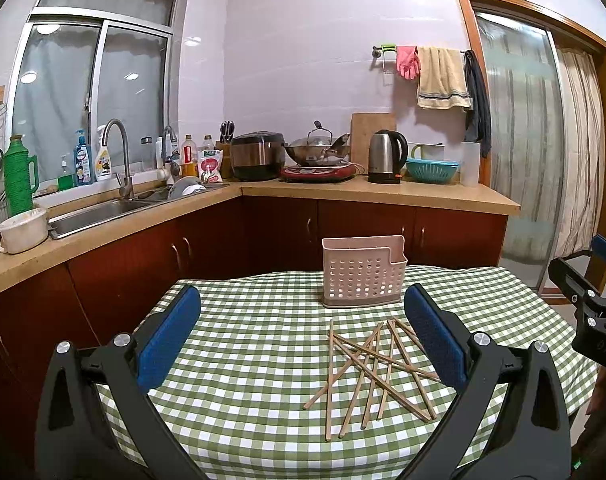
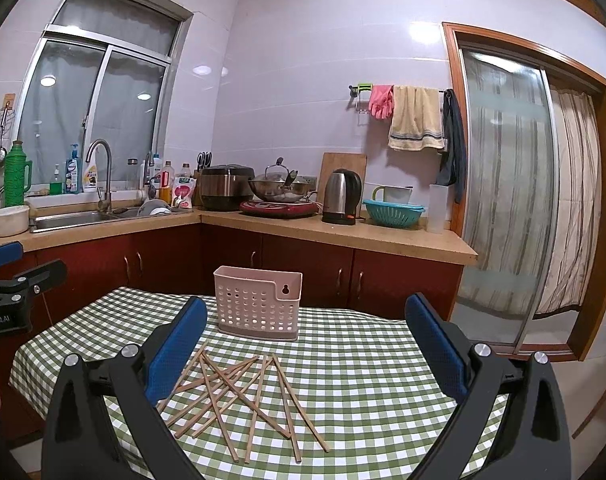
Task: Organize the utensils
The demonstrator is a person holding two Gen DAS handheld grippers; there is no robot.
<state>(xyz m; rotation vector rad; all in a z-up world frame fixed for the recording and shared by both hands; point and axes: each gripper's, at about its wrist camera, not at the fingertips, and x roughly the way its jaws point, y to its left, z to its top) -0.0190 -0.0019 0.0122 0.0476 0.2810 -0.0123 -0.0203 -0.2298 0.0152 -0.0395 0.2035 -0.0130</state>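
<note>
Wooden chopsticks [image 1: 373, 372] lie in a loose crisscross heap on my green-checked tablecloth [image 1: 255, 360], seen from the left wrist camera; most run with their long axes roughly toward and away from me, a few slanting across the others, so no single direction holds. Just beyond them stands the pink perforated utensil holder [image 1: 363, 276], upright, apart from the heap. My left gripper [image 1: 303, 312] hangs above the cloth with its blue pads spread wide and nothing between them; the heap sits toward its right finger. At the right edge I see part of my right gripper [image 1: 587, 300], with a few pale letters on its body too small to read. From the right wrist camera, the chopsticks [image 2: 243, 400] fan out low and left of centre, near my left finger, again mostly pointing away from me with some crossing. The holder [image 2: 258, 306] shows a keyhole slot on its raised side. My right gripper [image 2: 305, 344] is likewise spread wide and empty. The left gripper [image 2: 11, 296] at the left edge carries partly cut-off writing ending "Robot.AI".
</note>
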